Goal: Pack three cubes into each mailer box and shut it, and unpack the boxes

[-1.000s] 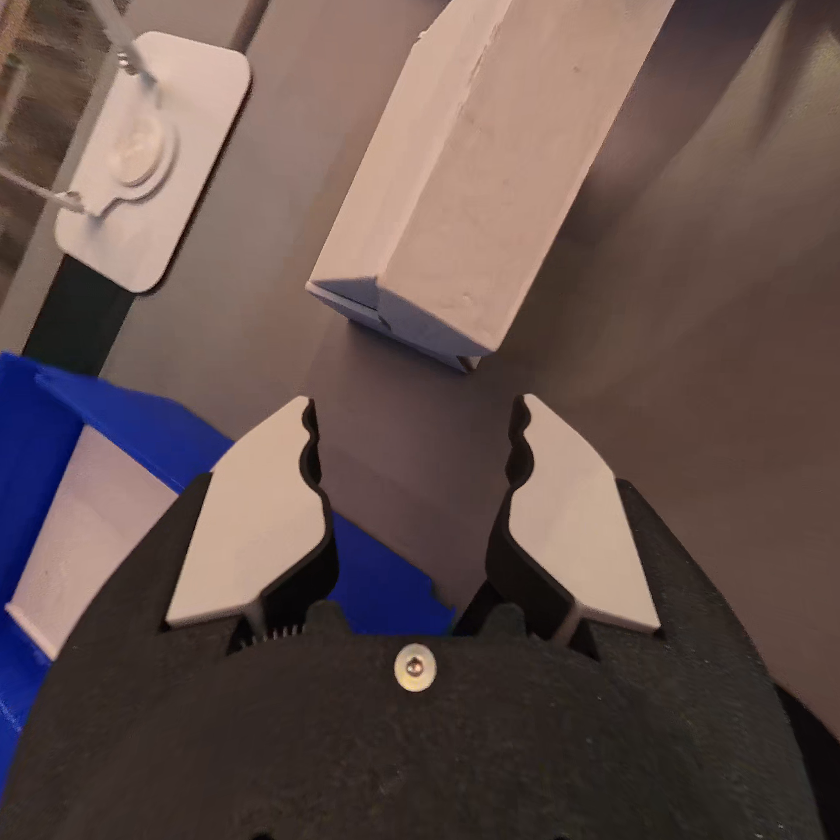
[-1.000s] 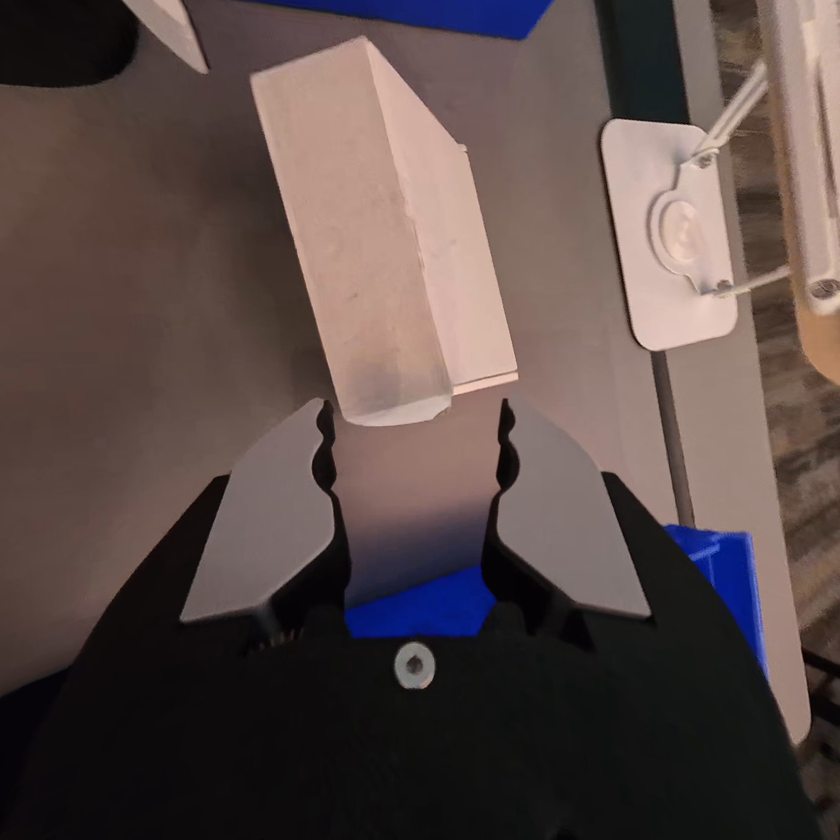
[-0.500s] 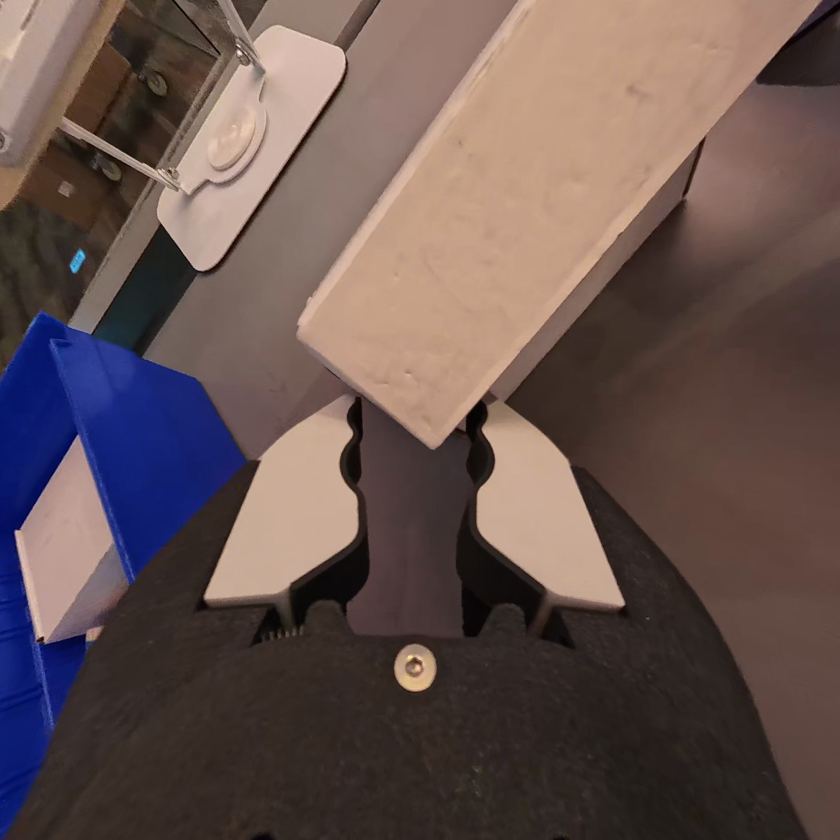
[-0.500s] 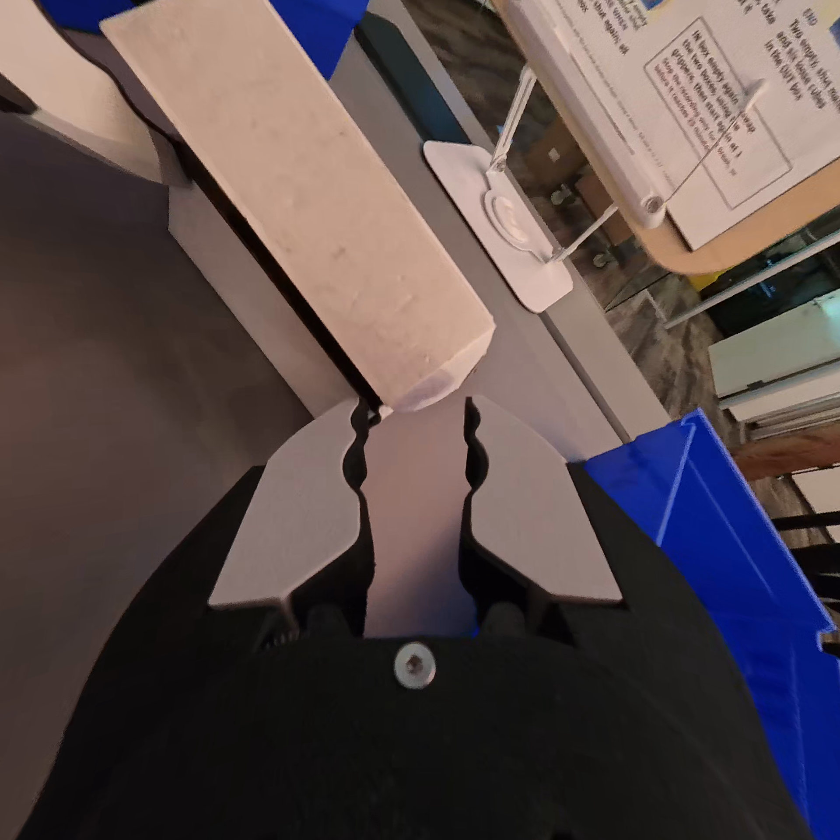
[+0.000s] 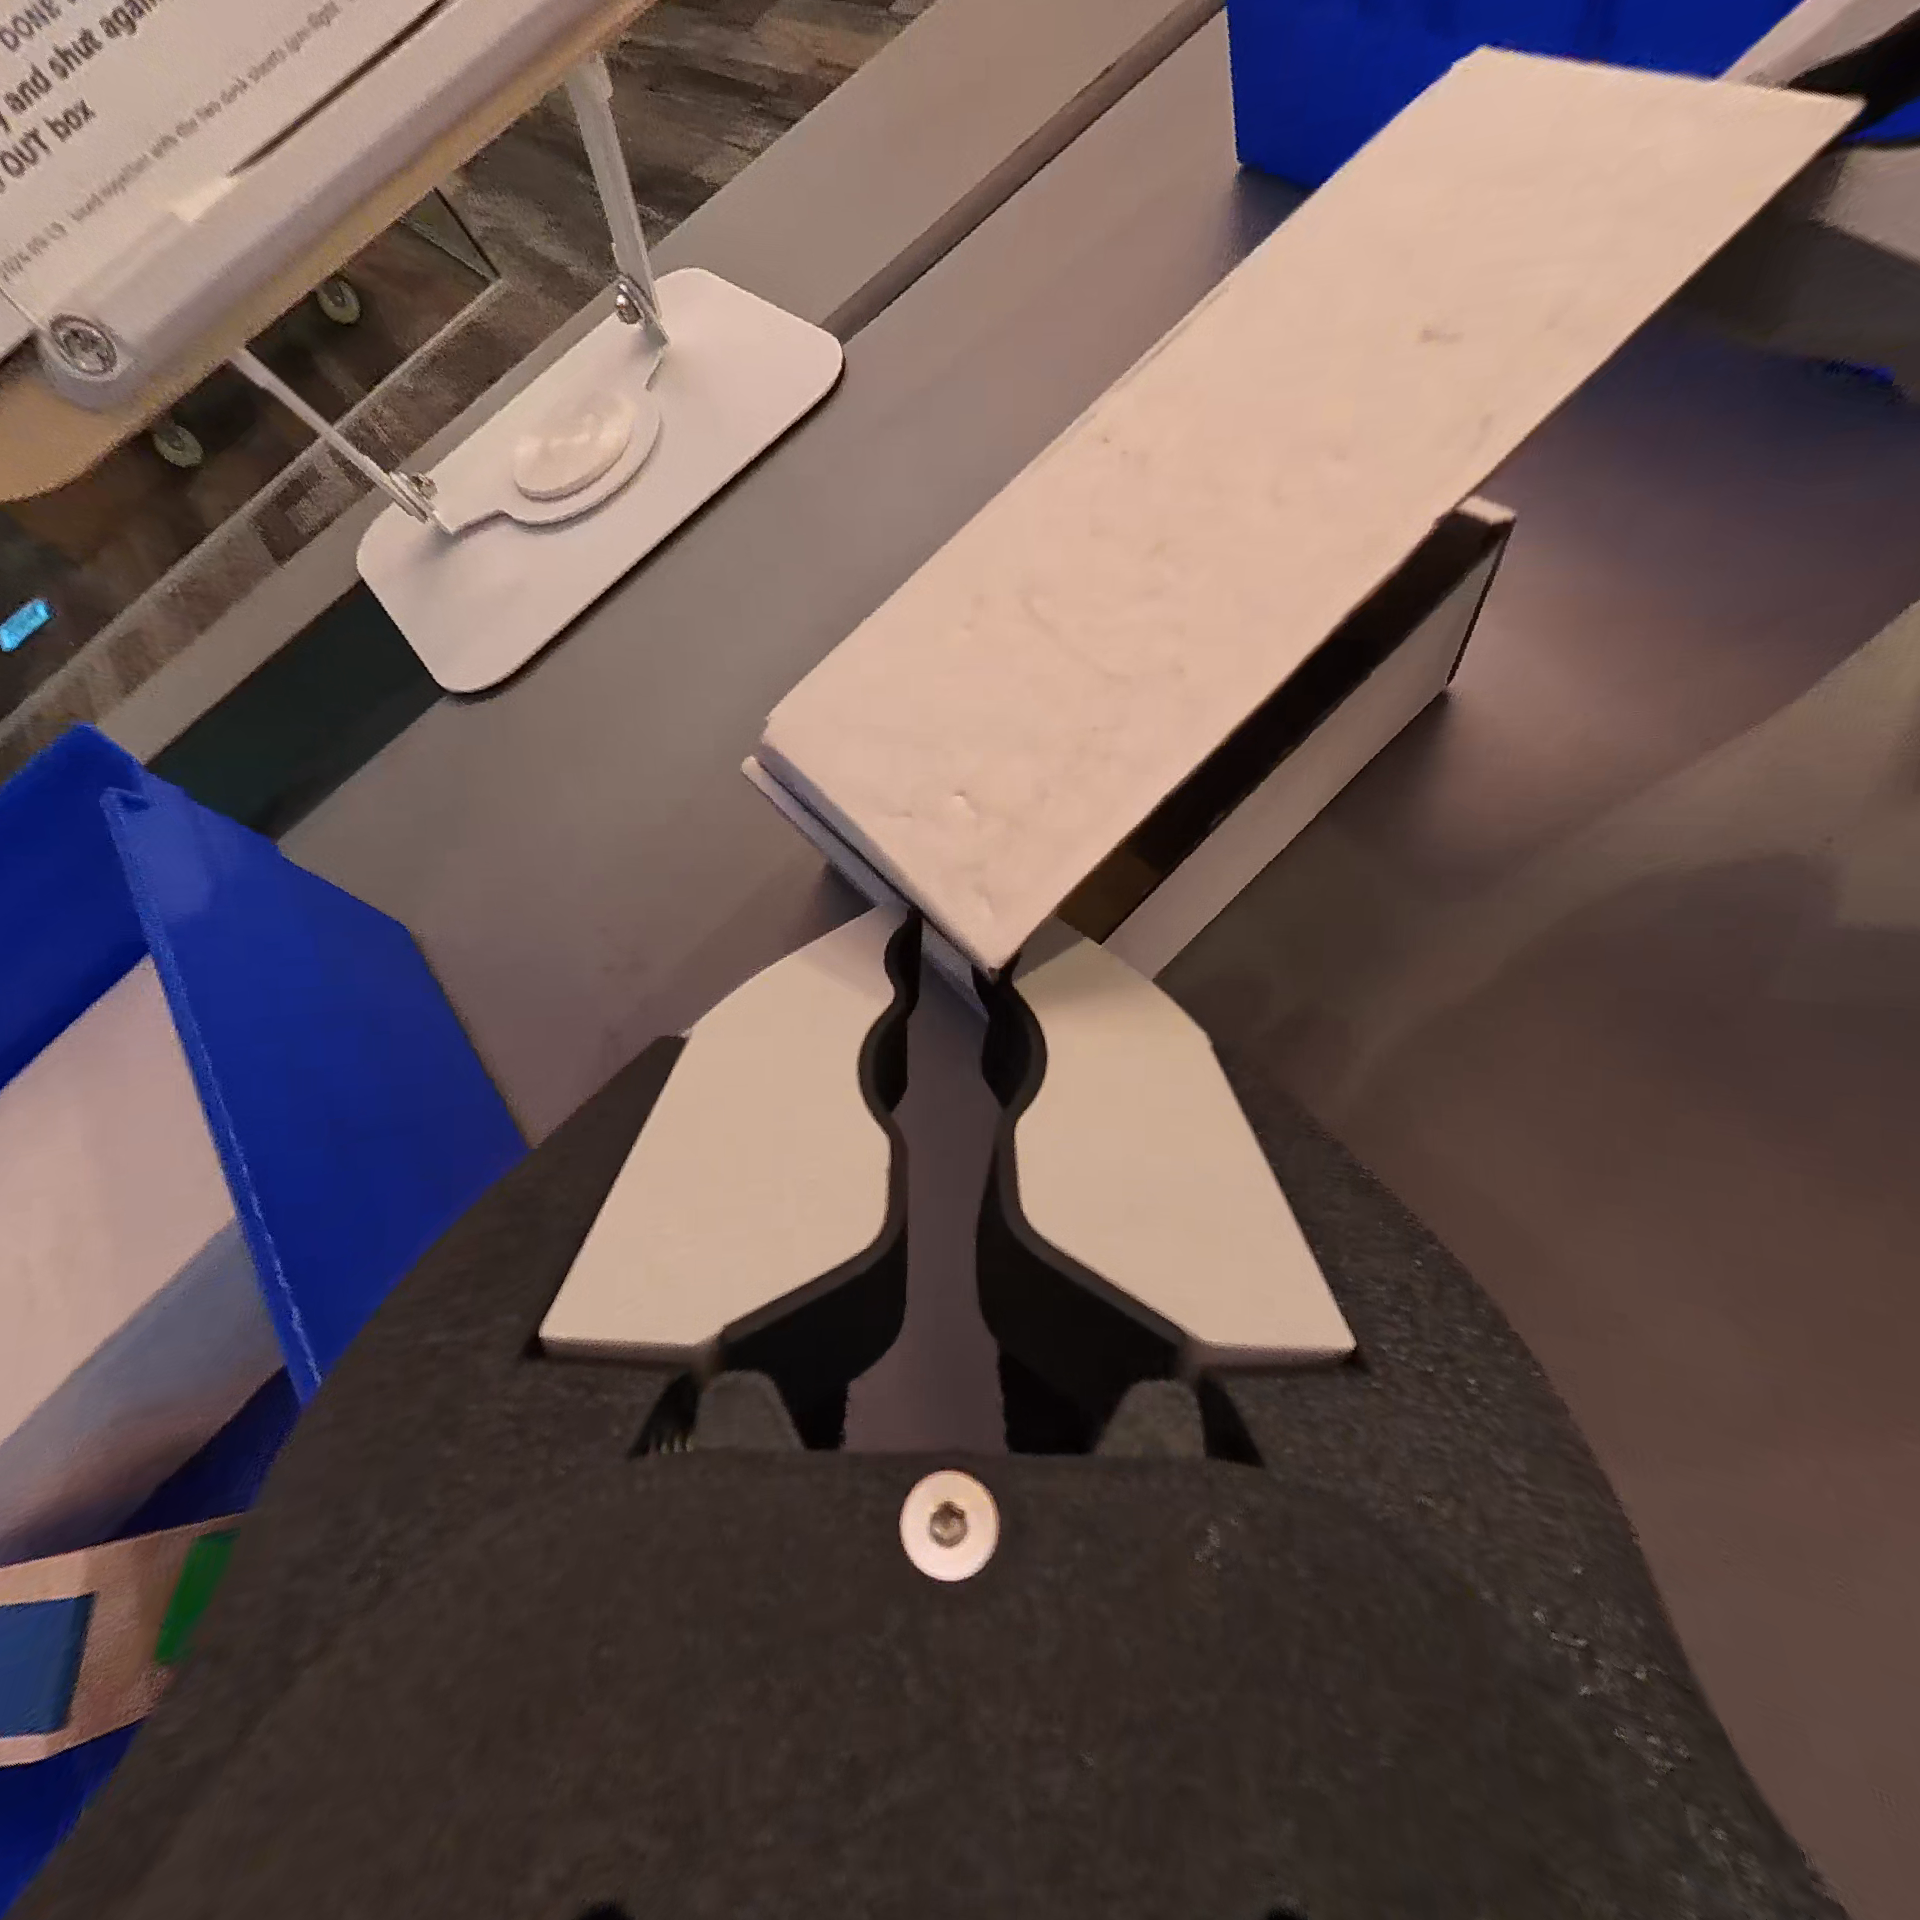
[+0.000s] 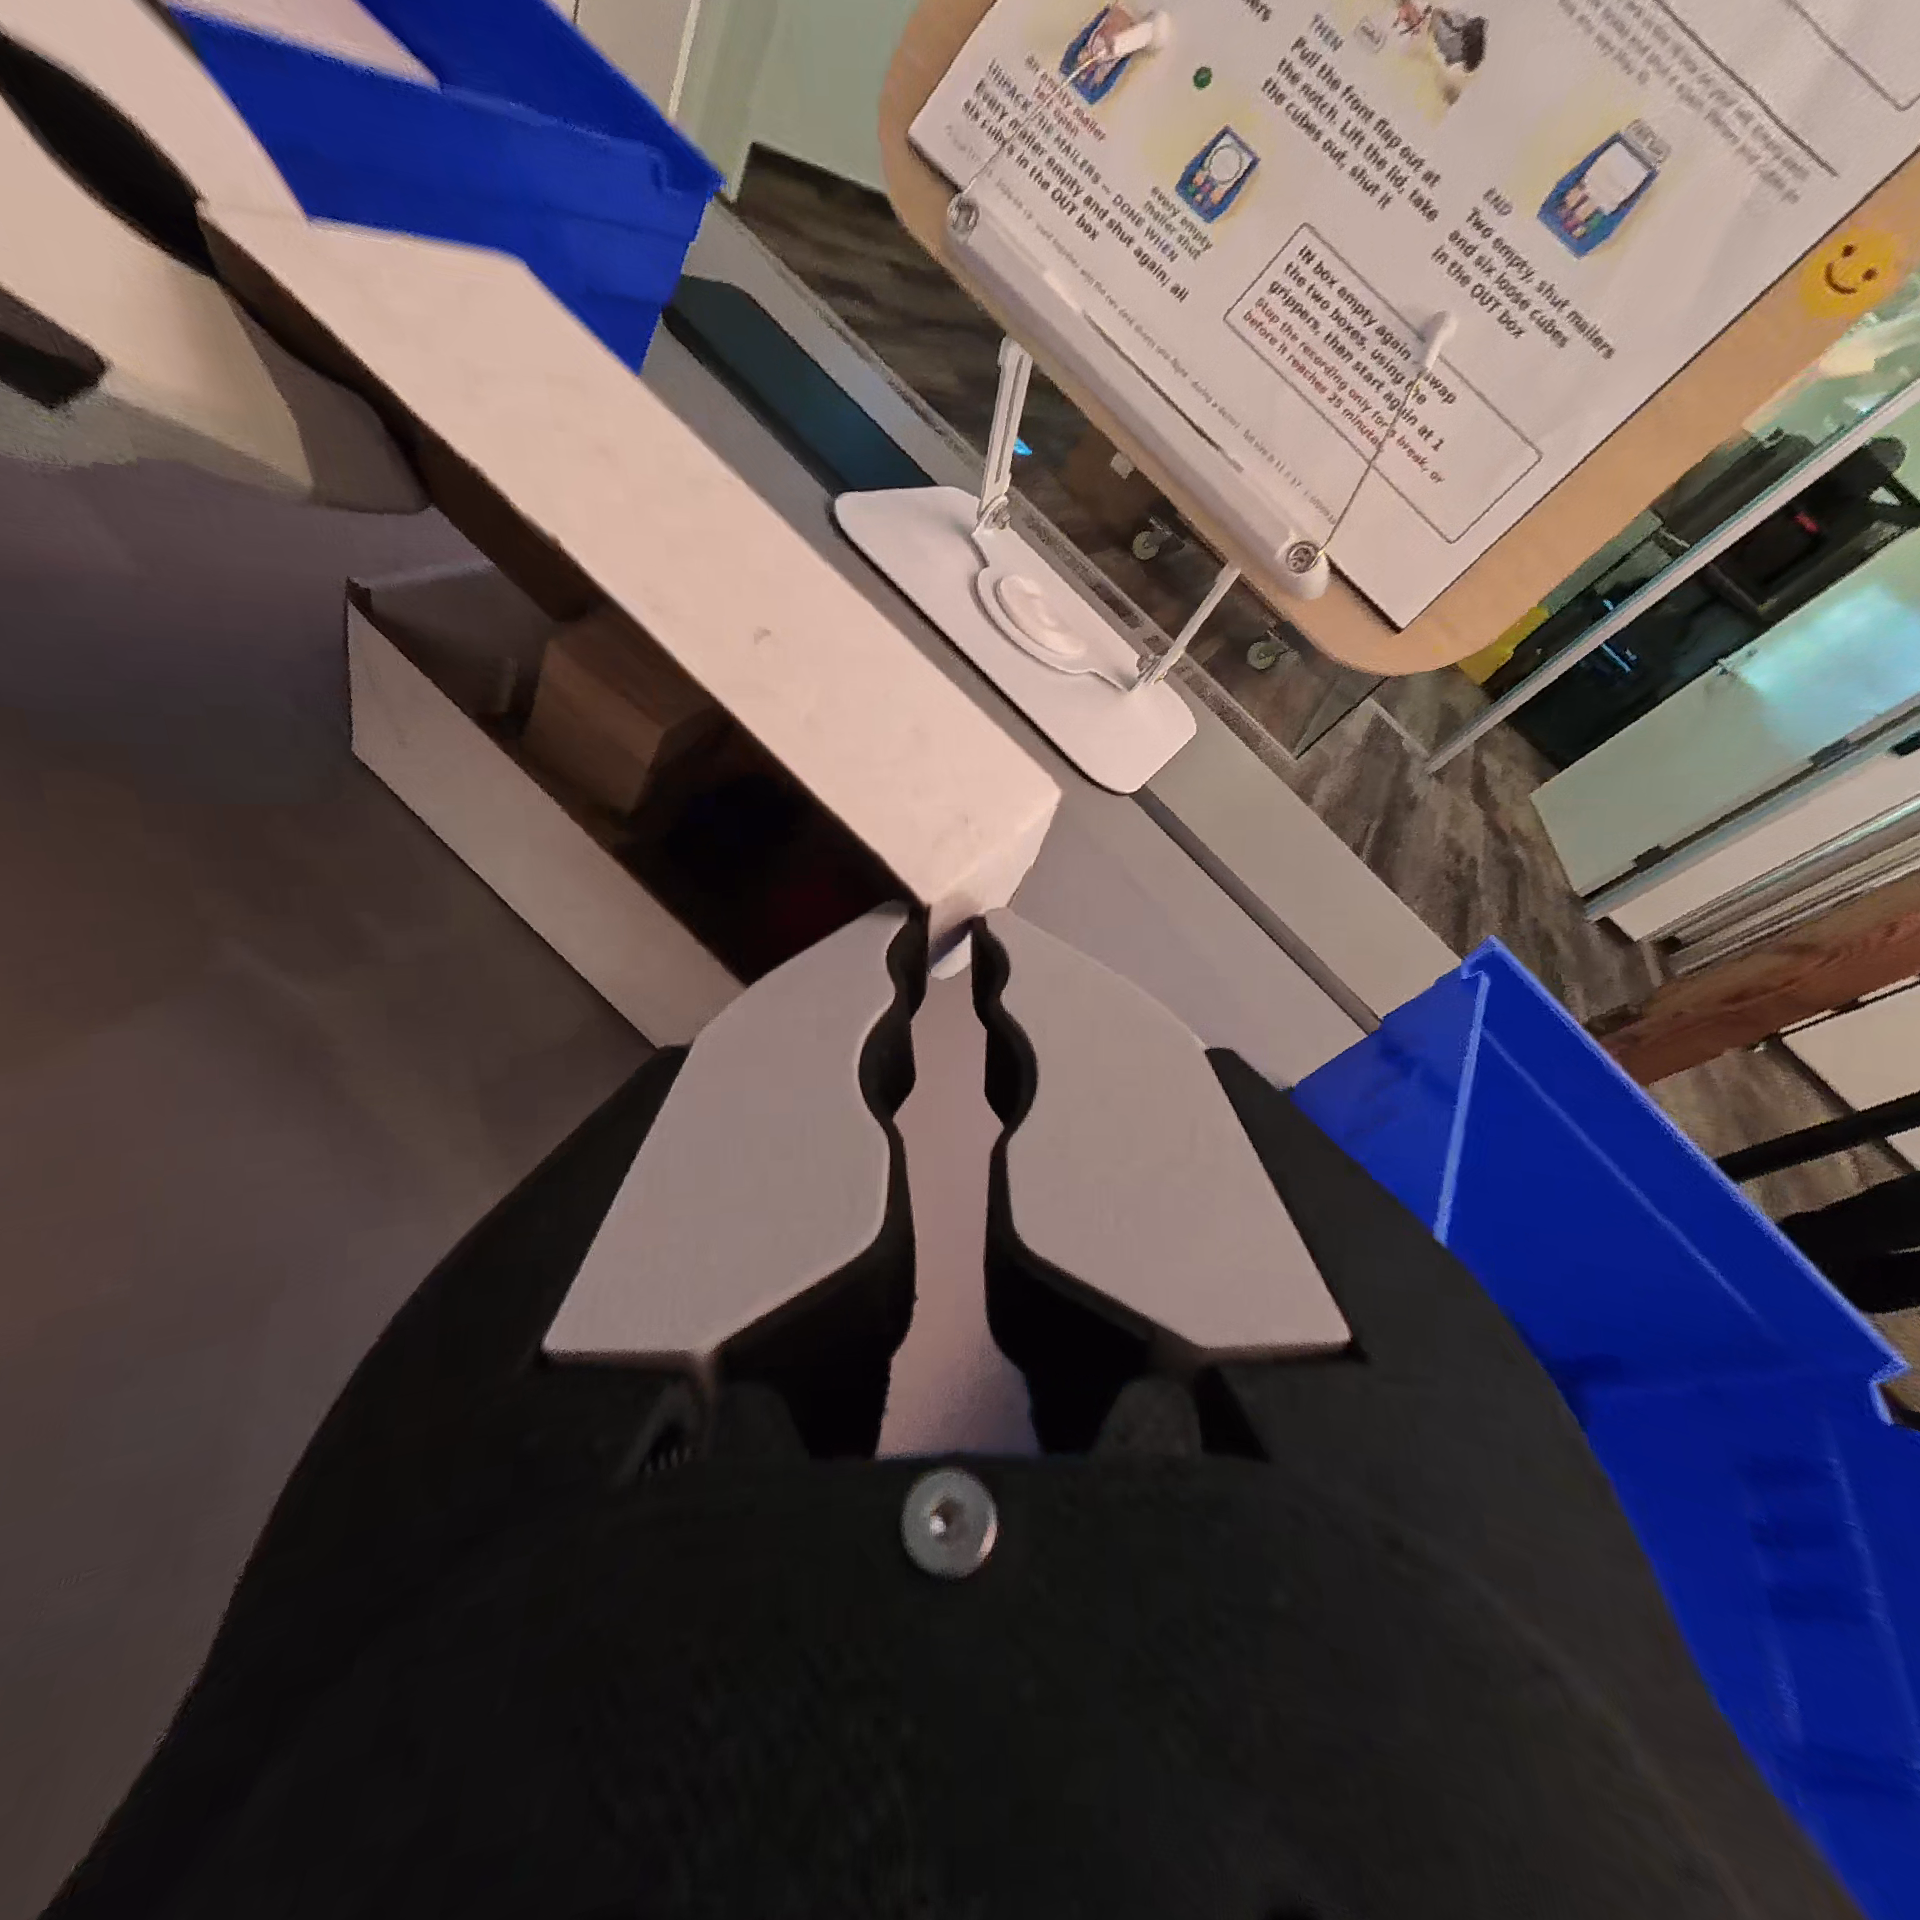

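A white mailer box [image 5: 1299, 790] lies on the dark grey table with its lid [image 5: 1247, 499] lifted at a slant. My left gripper [image 5: 951, 935] is shut on the near corner of the lid's front edge. In the right wrist view, my right gripper [image 6: 948, 940] is shut on the other end of the same lid [image 6: 644, 520]. Under the lid the box [image 6: 520, 790] is open. A brown cube [image 6: 613, 717] and darker cubes beside it lie inside, partly in shadow.
A blue bin [image 5: 260, 987] at my left holds another white mailer [image 5: 94, 1195]. A second blue bin [image 6: 1610, 1299] stands at my right. A white stand base [image 5: 603, 468] at the table's far edge carries an instruction board [image 6: 1455, 208]. There is about 15 cm between the tips of the two grippers.
Both grippers closed from open onto the two ends of the lid's front edge and raised it. The box went from shut to open, and cubes now show inside.
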The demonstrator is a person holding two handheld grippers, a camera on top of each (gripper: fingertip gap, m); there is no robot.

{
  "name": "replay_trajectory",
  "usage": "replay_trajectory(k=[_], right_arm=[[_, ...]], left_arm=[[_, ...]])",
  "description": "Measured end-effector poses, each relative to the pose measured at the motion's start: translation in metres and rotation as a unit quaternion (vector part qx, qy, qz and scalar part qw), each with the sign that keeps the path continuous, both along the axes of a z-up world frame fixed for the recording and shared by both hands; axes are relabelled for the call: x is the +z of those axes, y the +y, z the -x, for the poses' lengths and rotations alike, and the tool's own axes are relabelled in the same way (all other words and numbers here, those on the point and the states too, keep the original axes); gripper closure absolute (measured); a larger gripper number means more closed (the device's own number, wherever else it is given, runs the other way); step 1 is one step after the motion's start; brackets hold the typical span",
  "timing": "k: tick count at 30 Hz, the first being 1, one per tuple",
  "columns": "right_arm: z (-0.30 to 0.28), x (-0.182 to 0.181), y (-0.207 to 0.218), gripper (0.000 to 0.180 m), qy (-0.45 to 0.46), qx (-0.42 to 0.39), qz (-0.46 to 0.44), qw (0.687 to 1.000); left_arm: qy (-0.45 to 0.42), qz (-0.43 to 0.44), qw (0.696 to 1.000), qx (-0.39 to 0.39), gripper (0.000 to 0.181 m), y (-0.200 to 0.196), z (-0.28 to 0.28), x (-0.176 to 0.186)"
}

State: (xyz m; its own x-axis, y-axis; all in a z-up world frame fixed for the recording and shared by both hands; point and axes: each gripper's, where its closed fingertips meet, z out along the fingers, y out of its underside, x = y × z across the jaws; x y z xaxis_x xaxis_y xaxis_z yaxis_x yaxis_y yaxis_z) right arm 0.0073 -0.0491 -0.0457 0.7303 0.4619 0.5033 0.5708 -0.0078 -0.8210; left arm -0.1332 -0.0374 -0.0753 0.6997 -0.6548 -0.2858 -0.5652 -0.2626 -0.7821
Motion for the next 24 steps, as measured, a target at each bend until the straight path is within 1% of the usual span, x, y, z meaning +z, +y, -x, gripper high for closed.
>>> replay_trajectory(k=[4,8,14,18,24], right_arm=[[0.001,0.004,-0.005,0.172,0.048,0.002,0.049,0.998],[0.001,-0.003,-0.014,0.172,0.068,0.011,0.111,0.991],[0.002,-0.018,-0.026,0.171,0.092,0.026,0.194,0.976],[0.000,-0.029,-0.028,0.171,0.094,0.027,0.235,0.967],[0.001,-0.038,-0.030,0.170,0.127,0.039,0.278,0.951]], left_arm=[[-0.012,0.000,1.000,0.014,0.165,0.002,0.005,0.001],[-0.015,0.015,1.000,-0.003,0.168,-0.008,-0.001,-0.002],[0.013,0.046,0.999,-0.017,0.171,-0.024,-0.006,-0.018],[0.004,0.091,0.995,-0.027,0.170,-0.032,-0.008,-0.030],[0.001,0.100,0.994,-0.032,0.167,-0.034,-0.006,-0.035]])
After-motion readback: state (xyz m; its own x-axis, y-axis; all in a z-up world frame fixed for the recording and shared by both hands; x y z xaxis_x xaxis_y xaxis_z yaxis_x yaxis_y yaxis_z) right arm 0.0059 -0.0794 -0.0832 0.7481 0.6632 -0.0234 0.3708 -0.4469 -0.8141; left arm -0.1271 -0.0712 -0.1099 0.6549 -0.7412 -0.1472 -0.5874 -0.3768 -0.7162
